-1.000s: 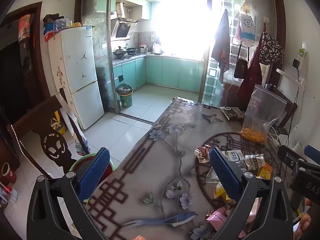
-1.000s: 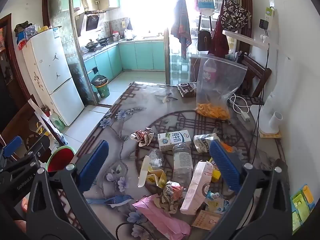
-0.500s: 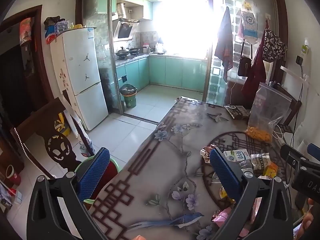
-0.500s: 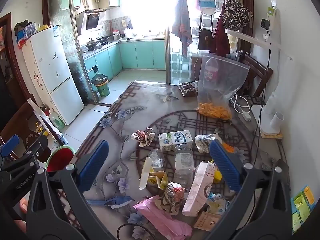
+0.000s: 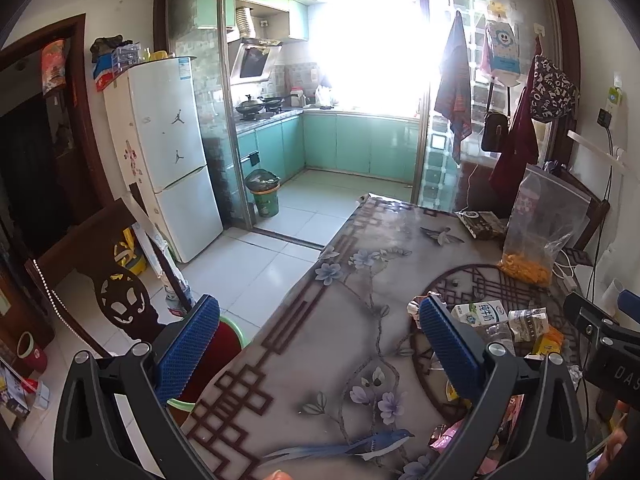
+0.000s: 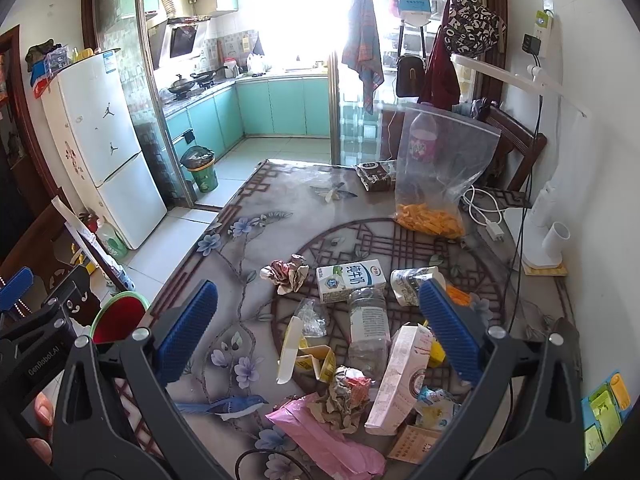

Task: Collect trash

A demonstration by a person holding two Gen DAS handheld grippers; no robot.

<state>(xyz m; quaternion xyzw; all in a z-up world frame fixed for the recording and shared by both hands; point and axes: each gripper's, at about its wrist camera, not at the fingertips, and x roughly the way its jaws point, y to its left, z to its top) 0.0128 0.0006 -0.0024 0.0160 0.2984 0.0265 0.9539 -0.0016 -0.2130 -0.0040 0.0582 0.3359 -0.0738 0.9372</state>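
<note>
Both views drawn back slightly from table [image 6: 224, 216]; trash unmoved. Right gripper [image 6: 316, 336] spread wide, empty, above litter: pink bag [image 6: 320, 436], clear bottle [image 6: 368, 328], milk carton [image 6: 350, 280] beyond. Left gripper [image 5: 320, 352] spread, empty, over bare tablecloth; litter right of fingers.

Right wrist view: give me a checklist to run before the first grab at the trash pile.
1. Right hand-held gripper open: ok, jaws spread wide, nothing between them.
2. Left hand-held gripper open and empty: ok.
3. Trash within view: ok, milk carton, clear plastic bottle and crumpled wrapper lie on the table.
4. Bin ready: ok, red-lined bin with green rim stands by the table's left edge.
5. Charger cable clear of the pile: ok, it lies apart by the zip bag.
6. Bottle capped: cannot tell.
</note>
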